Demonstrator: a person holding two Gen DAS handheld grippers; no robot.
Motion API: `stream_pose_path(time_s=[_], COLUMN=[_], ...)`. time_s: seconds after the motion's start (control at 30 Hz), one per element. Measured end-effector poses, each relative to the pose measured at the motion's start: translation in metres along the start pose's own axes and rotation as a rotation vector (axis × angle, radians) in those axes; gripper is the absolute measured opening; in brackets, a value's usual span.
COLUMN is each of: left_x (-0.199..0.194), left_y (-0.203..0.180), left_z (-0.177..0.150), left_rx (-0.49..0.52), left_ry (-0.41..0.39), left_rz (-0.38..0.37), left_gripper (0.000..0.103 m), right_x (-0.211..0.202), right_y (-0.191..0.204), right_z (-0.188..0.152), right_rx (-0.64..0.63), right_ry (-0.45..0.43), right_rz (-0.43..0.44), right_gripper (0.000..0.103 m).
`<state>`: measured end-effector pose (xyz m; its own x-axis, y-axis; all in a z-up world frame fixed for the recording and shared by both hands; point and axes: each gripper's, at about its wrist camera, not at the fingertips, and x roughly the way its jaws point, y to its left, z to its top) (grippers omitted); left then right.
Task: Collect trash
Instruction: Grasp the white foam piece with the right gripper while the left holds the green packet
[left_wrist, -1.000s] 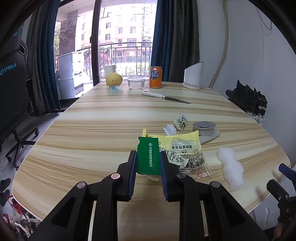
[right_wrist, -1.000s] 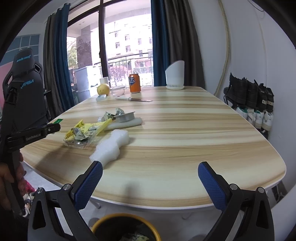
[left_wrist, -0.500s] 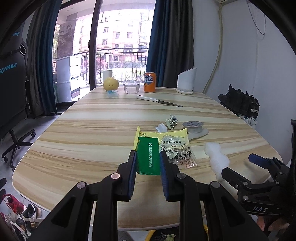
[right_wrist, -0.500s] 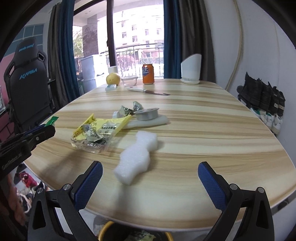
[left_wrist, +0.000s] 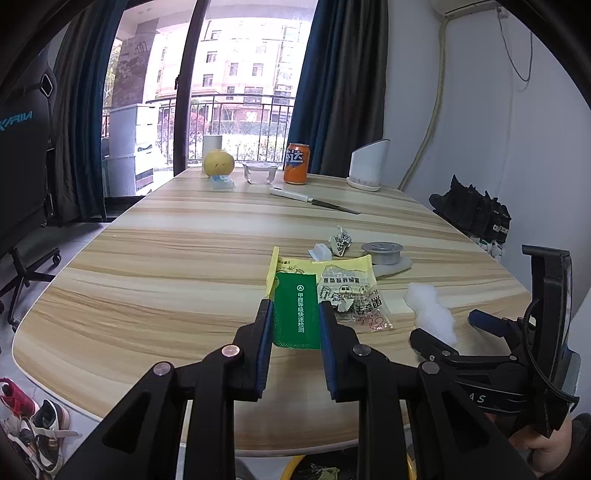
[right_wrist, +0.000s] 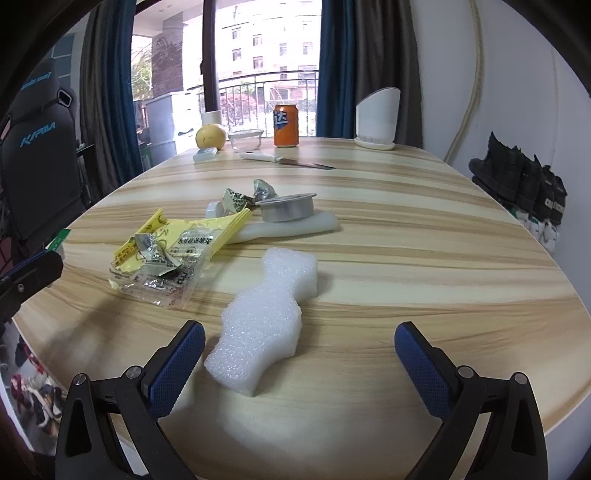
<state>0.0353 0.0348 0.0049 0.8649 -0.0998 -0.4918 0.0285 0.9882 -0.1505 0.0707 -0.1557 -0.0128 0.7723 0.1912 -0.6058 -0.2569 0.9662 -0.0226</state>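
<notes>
While left gripper (left_wrist: 295, 325) jaws clench green packet (left_wrist: 296, 314), right gripper (right_wrist: 295, 354) jaws spread near table edge (right_wrist: 554, 413).

Green card (left_wrist: 296, 315) reads 甲醛等级快速检测; orange can (right_wrist: 285, 125) 达; chair (right_wrist: 33, 155) "KARNA".

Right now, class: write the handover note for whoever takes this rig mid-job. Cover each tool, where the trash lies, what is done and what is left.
Left tool: shut on a green packet, held over the table's near edge.
Right tool: open, empty, poised at the foam.
Trash on the table: foam, yellow wrapper, foil scraps, small tin.
Bin: below the near edge, some trash already in it.
Done: green packet picked up.
Left: drop it in the bin, grip the foam, then clear the rest.
</notes>
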Motion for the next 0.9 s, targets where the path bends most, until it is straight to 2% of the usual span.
stream_pose_path(time_s=[0.1,0.17,0.23,0.3,0.43,0.9], left_x=[0.001,0.002,0.002,0.001,0.001,0.0], left_y=[-0.002,-0.001,-0.001,-0.002,-0.003,-0.003], left_z=[-0.001,-0.002,-0.002,-0.002,-0.001,-0.002], left_rx=[0.001,0.001,-0.001,-0.001,0.001,0.004], left_ry=[0.004,0.008,0.01,0.01,0.008,0.009], left_rz=[-0.001,-0.003,-0.003,-0.003,-0.004,-0.013], left_gripper=[0.019,0.019,0.019,0.019,0.019,0.019], right_x=[-0.001,-0.002,-0.003,-0.004,-0.006,-0.023], right_y=[0.003,0.004,0.005,0.006,0.01,0.006], right_z=[-0.001,-0.001,0.0,0.0,0.0,0.008], right_rx=[-0.02,-0.026,-0.031,-0.038,-0.063,-0.044], right_ry=[-0.011,-0.016,-0.018,-0.024,-0.036,-0.108], right_rz=[-0.008,-0.004,-0.001,-0.001,-0.005,0.014], right_gripper=[0.094,0.082,0.076,0.065,0.036,0.034])
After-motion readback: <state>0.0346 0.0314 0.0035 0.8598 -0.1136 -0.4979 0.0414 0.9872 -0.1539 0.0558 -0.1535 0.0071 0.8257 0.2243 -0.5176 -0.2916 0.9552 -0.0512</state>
